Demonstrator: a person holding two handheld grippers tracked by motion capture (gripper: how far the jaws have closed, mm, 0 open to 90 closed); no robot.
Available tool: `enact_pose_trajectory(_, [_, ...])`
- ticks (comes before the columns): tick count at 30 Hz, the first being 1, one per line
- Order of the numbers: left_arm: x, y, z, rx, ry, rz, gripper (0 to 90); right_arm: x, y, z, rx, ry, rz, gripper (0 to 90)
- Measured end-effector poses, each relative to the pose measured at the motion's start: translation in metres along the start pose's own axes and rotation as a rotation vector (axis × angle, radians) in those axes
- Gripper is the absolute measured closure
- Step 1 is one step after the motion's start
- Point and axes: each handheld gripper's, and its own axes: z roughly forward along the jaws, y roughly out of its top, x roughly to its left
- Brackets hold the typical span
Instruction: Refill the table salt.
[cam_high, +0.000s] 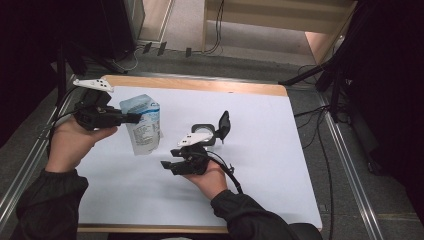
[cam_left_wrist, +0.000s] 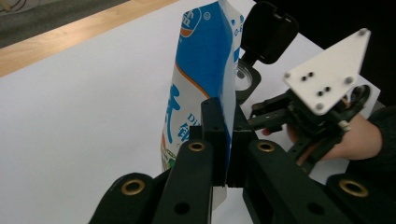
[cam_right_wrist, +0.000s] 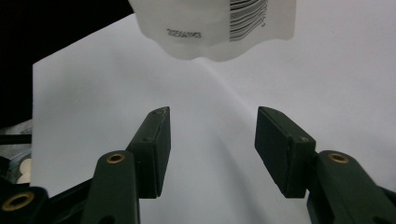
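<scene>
1. High view: a blue-and-white pouch (cam_high: 142, 124) is seen held upright above the white mat (cam_high: 260, 150), near its left side. The left gripper (cam_high: 134, 118) is clenched on the pouch's edge, a grey three-cornered plate riding above it. The right gripper (cam_high: 167, 165) is held low over the mat, just right of and below the pouch, its jaws pointed towards the pouch. A small black case (cam_high: 212, 131) with its lid raised is set on the mat just behind the right hand. The wooden table edge (cam_high: 200, 84) is seen beyond the mat.

2. Left gripper view: the pouch (cam_left_wrist: 201, 79) is seen upright, its thin side seam pinched between the two black jaws, which are closed tight on it. Beyond it, the open black case (cam_left_wrist: 266, 32) is seen, and the right gripper's body, with its white plate, is seen held in a hand.

3. Right gripper view: the right gripper (cam_right_wrist: 212, 133) is seen released, its jaws standing well apart with nothing between them but the white mat (cam_right_wrist: 116, 79). The pouch's pale lower end (cam_right_wrist: 210, 28), marked with a barcode, is seen hanging above and beyond the jaws, clear of them.
</scene>
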Motion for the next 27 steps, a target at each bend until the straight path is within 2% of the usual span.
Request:
enact_pose_trajectory(4, [-0.008, 0.001, -0.006, -0.014, -0.017, 0.005, 90.0, 0.0, 0.003, 0.009, -0.01, -0.001, -0.007, 46.6])
enact_pose_trajectory(6, [-0.013, 0.001, -0.008, -0.013, -0.021, 0.008, 90.0, 0.0, 0.005, 0.015, 0.007, -0.009, 0.001, 46.7])
enact_pose_trajectory(11, [-0.02, 0.001, -0.009, -0.005, -0.034, 0.003, 90.0, 0.002, 0.007, 0.026, -0.001, -0.035, -0.024, 46.9])
enact_pose_trajectory(14, [-0.022, 0.001, -0.009, -0.002, -0.046, -0.011, 90.0, 0.001, 0.008, 0.026, -0.033, -0.051, -0.048, 49.7])
enact_pose_trajectory(16, [-0.024, 0.001, -0.01, -0.007, -0.046, -0.006, 90.0, 0.001, 0.008, 0.026, -0.042, -0.06, -0.066, 49.9])
enact_pose_trajectory(19, [-0.027, 0.001, -0.012, -0.008, -0.052, -0.009, 90.0, 0.0, 0.008, 0.028, -0.038, -0.05, -0.05, 49.8])
enact_pose_trajectory(24, [-0.031, 0.002, -0.017, -0.028, -0.061, -0.008, 90.0, 0.003, 0.007, 0.029, -0.043, -0.051, -0.061, 49.8])
enact_pose_trajectory(27, [-0.032, 0.003, -0.017, -0.023, -0.057, 0.002, 90.0, 0.004, 0.007, 0.03, -0.038, -0.053, -0.071, 49.8])
